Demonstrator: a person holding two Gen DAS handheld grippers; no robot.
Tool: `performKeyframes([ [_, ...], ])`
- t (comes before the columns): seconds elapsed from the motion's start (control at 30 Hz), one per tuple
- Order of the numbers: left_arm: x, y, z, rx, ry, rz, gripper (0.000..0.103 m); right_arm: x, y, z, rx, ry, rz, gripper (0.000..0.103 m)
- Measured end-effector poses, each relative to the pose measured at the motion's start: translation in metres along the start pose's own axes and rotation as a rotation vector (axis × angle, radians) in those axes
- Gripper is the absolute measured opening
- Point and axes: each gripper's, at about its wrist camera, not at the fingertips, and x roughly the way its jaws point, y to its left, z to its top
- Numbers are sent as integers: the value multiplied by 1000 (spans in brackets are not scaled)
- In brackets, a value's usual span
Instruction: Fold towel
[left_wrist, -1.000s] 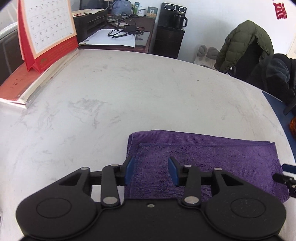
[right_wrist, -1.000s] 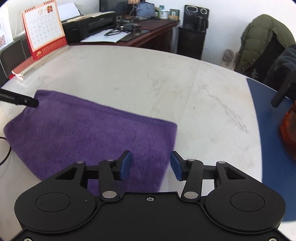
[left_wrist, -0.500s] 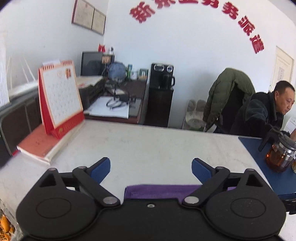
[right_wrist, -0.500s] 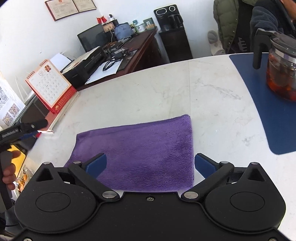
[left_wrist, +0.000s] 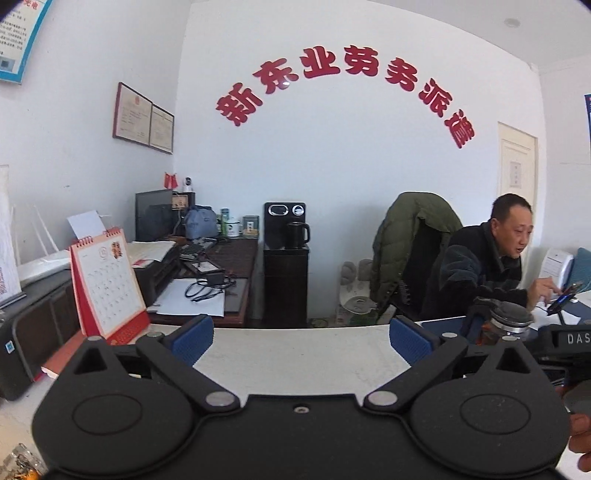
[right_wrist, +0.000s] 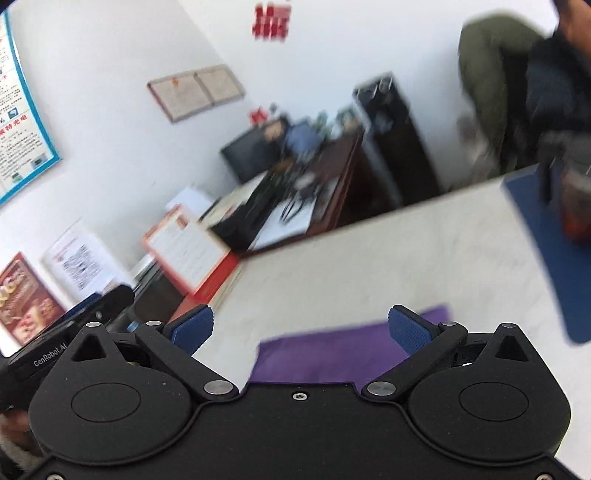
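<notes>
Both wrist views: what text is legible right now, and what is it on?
"新东业劳务派遣": red wall characters.
"DAS", cut off by the frame edge: black device.
"GenRobot.AI": black device.
Desk calendar, framed certificates, wall posters: print too small or blurred.

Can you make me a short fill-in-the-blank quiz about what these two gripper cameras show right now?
1. The towel on the white table is ____ in colour.
2. The right hand-held gripper has its jaws ____.
3. The left hand-held gripper holds ____ between its pads.
4. The desk calendar has a ____ base.

Missing words: purple; open; nothing; red
</notes>
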Motion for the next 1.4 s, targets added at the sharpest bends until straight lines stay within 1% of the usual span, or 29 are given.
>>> performKeyframes([
  [0.03,4,-3,-2,12,41,-10,102,-6,-1,-4,13,-51,10,103],
  [0.07,9,-5,-4,16,93,-15,102,-13,-1,-9,7,-129,24,103],
  [0.1,17,-6,-8,-7,167,-8,102,-15,-1,-14,-18,-179,20,103],
  [0.17,31,-5,-17,-81,288,10,102,-2,-2,-15,-59,-151,-40,103],
  [0.23,41,-1,-27,-137,381,16,102,14,-3,-19,-92,-101,-135,103],
  [0.33,56,-3,-39,-130,469,74,102,38,-3,-30,-173,-10,-309,103],
  [0.37,61,-3,-43,-128,498,94,102,46,-3,-34,-203,24,-354,103],
  [0.43,71,-4,-51,-123,557,133,102,57,-2,-42,-244,94,-404,103],
  [0.47,76,-6,-54,-111,579,151,102,64,-2,-45,-263,133,-415,103],
  [0.53,80,-11,-59,-49,584,179,102,74,-1,-51,-284,184,-406,103],
  [0.6,81,-2,-61,-73,614,173,102,78,2,-53,-301,206,-404,103],
  [0.67,85,0,-65,-95,647,144,102,77,6,-57,-323,217,-402,103],
  [0.73,88,-2,-66,-82,656,140,102,76,8,-59,-328,228,-399,103],
  [0.87,94,-4,-67,-69,670,126,102,71,10,-60,-313,240,-407,103],
  [1.0,99,-4,-68,-64,682,124,102,73,4,-59,-283,264,-409,103],
  [1.07,102,-10,-68,-56,684,125,102,73,-1,-59,-262,273,-410,103],
  [1.4,105,-16,-71,-37,698,116,102,74,-6,-58,-247,274,-402,103],
])
